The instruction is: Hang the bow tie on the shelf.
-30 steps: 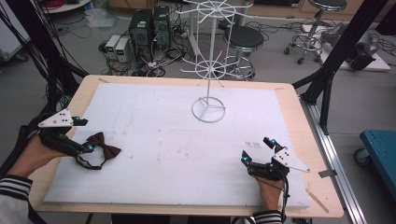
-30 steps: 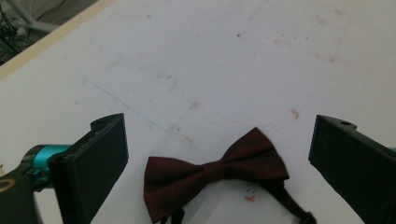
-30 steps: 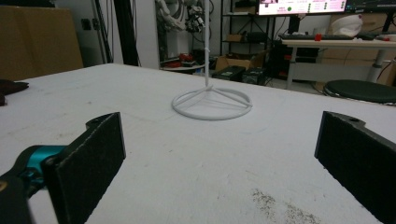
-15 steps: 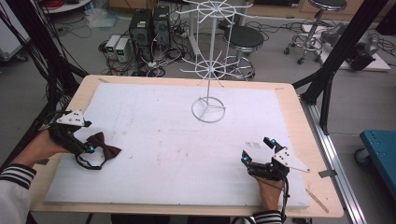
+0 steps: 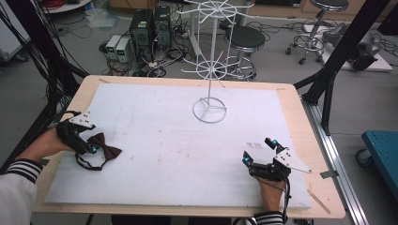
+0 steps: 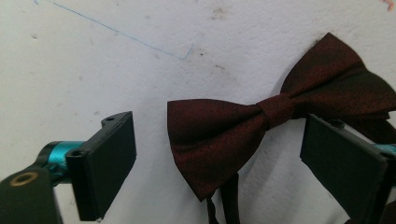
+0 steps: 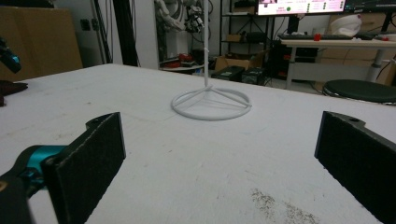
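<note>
At the counter's (image 5: 141,187) left edge, the left gripper (image 5: 91,149) sits over the bow tie (image 6: 261,121), fingers (image 6: 109,163) wide but just been closing, straddling one wing without pressing it. Best to centre on the knot and lower until the pads bracket the cloth before pinching. The tie is dark red satin, soft, with a thin strap. The rack (image 5: 210,70) is white wire. The right gripper (image 5: 260,152) rests gaping, empty.
</note>
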